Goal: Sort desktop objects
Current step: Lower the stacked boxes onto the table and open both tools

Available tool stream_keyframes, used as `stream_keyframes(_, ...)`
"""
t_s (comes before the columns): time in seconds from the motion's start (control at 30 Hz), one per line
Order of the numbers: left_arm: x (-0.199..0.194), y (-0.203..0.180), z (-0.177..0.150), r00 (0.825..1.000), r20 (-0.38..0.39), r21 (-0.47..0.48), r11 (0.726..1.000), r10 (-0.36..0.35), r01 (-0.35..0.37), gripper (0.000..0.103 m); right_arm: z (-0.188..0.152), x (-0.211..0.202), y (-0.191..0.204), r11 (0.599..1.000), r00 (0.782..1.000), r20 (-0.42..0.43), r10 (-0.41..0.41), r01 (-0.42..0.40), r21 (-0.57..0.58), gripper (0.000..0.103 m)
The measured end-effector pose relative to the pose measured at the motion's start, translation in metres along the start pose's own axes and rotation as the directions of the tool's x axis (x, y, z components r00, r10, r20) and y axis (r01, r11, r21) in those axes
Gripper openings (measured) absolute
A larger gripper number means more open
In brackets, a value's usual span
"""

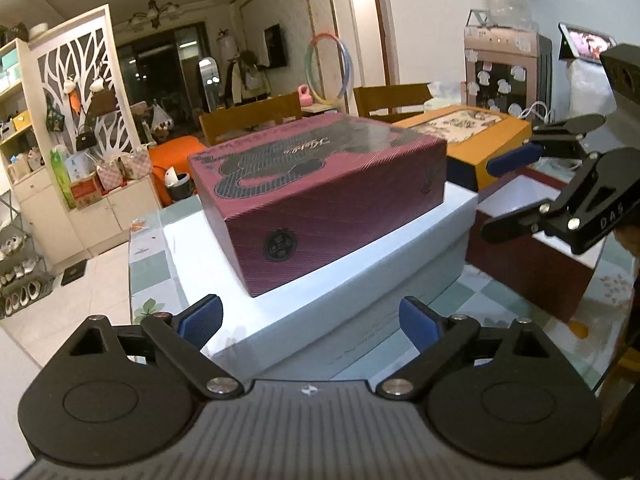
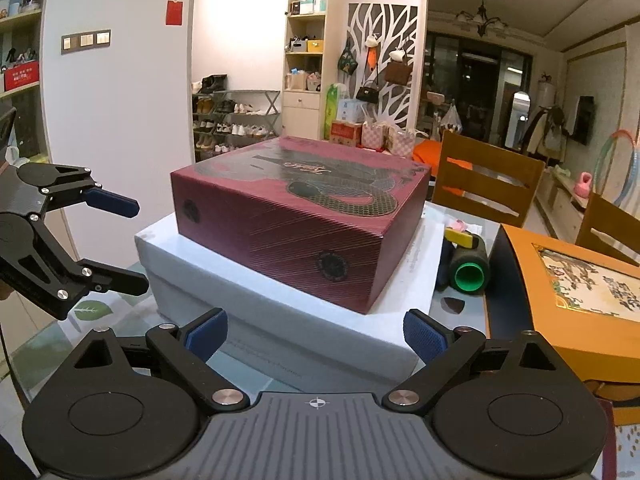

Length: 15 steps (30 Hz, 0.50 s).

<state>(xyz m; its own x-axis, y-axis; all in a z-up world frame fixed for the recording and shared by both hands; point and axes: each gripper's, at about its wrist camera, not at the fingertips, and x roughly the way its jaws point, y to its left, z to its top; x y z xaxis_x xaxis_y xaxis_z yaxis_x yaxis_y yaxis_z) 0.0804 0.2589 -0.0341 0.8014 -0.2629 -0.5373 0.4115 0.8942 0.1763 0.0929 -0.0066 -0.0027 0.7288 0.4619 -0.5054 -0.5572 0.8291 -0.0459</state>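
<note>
On the glass worktop [image 2: 48, 344], a maroon box [image 1: 320, 196] with a black swirly pattern, sitting square on top of a bigger white box [image 1: 360, 280]. Stacked neatly, maroon one a bit smaller so the white lid shows around it.

Just to the right of the stack in the right wrist view, an orange box [image 2: 560, 320] with a picture panel on top, close beside the white one but not clearly touching. Tucked between them further back, a black roll with a green end cap [image 2: 468, 268], lying on its side. Wooden chairs [image 2: 484, 180] behind all that.

Left gripper [image 1: 310, 320] hovering in front of the white box, fingers [image 1: 202, 318] spread wide, holding nothing. Same story for the right gripper [image 2: 316, 334]: blue-padded fingers [image 2: 424, 338] wide apart, empty, lined up near a corner of the stack. Each gripper visible in the other's camera too, off to the side of the boxes, also gaping open.
</note>
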Motion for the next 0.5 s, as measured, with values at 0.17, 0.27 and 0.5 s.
stream_keyframes(0.17, -0.019, -0.008, 0.004, 1.0, 0.027, -0.053, 0.998, -0.016, 0.018, 0.099, 0.0, -0.013, 0.006, 1.0, 1.0, -0.005, -0.018, 0.018, 0.016, 0.096)
stream_keyframes(0.27, -0.028, -0.013, 0.005, 0.999, 0.033, -0.087, 0.996, -0.024, 0.027, 0.103, -0.001, -0.023, 0.008, 0.998, 0.999, -0.012, -0.032, 0.032, 0.047, 0.099)
stream_keyframes(0.5, -0.05, -0.029, -0.001, 0.998, 0.037, -0.138, 0.989, -0.046, 0.051, 0.103, -0.007, -0.045, 0.013, 0.991, 0.997, -0.02, -0.068, 0.07, 0.113, 0.103)
